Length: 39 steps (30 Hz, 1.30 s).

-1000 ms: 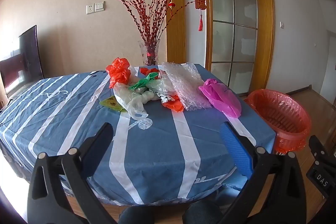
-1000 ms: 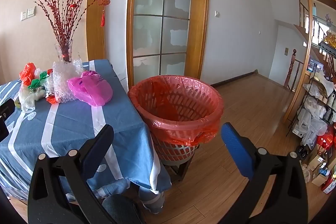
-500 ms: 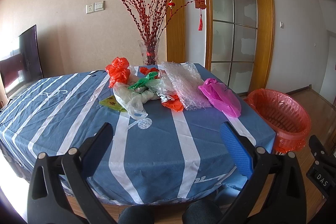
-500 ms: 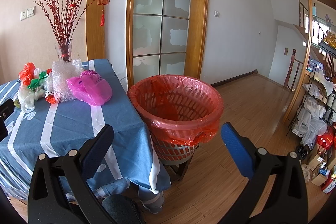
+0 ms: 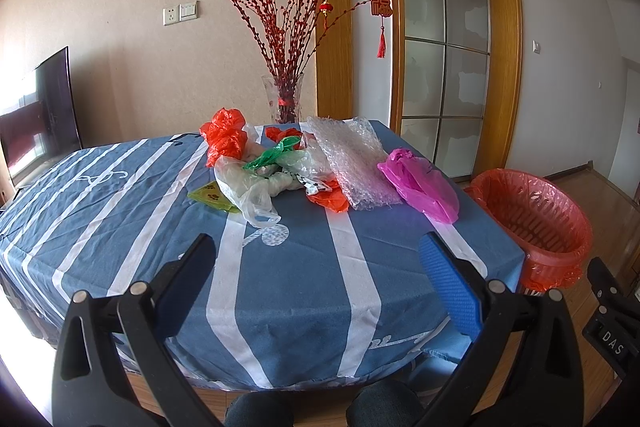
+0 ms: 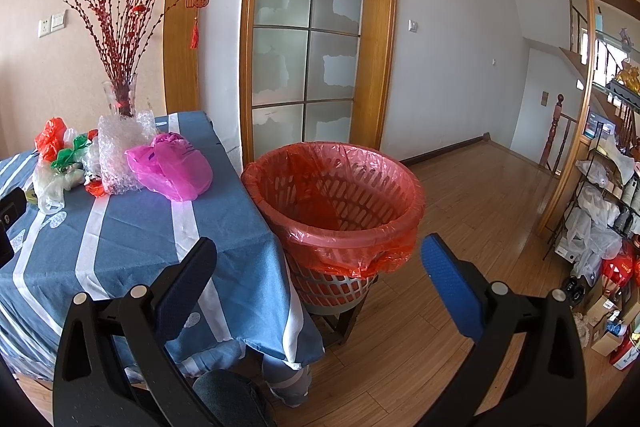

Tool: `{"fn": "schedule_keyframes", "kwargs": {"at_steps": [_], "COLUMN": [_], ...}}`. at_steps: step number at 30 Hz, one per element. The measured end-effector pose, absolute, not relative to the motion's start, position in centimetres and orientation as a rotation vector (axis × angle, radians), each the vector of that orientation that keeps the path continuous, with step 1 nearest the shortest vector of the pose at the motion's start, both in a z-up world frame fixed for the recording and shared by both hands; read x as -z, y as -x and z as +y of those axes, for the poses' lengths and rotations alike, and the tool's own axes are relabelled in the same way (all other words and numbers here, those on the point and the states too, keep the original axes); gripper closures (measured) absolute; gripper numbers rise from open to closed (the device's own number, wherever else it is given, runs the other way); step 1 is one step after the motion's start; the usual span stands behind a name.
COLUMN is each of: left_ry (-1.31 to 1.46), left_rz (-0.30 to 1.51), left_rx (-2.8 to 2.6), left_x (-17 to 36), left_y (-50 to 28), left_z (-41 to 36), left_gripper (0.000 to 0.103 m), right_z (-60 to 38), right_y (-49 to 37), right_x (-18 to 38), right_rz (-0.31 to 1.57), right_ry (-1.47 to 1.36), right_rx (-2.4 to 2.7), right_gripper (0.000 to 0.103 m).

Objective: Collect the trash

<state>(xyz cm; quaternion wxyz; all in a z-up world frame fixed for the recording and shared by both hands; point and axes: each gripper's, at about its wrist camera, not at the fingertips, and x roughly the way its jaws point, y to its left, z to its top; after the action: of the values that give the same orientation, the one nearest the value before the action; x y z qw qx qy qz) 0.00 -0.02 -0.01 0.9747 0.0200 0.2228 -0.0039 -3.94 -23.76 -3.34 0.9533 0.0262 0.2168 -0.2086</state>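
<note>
Nothing has shifted since a second ago. Left gripper (image 5: 316,259) and right gripper (image 6: 318,259) both hang spread wide and empty, touching nothing. Trash pile (image 5: 288,167) and pink bag (image 5: 420,187) lie at the far side of the blue striped tablecloth (image 5: 160,227); the red-lined basket (image 6: 332,195) stands on the wooden floor (image 6: 460,195) just right of the table.

A heap of plastic bags (image 5: 256,171) lies toward the far side of the table (image 5: 160,227), with a sheet of bubble wrap (image 5: 356,159) to its right and another bag (image 5: 420,187) right of that, near the table's right edge. A vase of branches (image 5: 285,99) stands at the far edge behind the heap. A lined wastebasket (image 6: 334,195) stands on the floor just beside the table's right side.
</note>
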Motion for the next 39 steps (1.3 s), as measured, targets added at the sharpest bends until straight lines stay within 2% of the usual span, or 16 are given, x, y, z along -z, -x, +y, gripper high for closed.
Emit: {"fn": "schedule_keyframes", "kwargs": {"at_steps": [39], "left_ry": [-0.036], "left_rz": [0.457], "left_rx": [0.011], "left_x": [0.05], "left_y": [-0.09], "left_z": [0.16], "left_gripper": [0.004], "right_z": [-23.89], "right_y": [3.84], "right_x": [3.62], "right_rz": [0.452], "right_ry": [-0.049], "right_rx": [0.426], "right_gripper": [0.002]}}
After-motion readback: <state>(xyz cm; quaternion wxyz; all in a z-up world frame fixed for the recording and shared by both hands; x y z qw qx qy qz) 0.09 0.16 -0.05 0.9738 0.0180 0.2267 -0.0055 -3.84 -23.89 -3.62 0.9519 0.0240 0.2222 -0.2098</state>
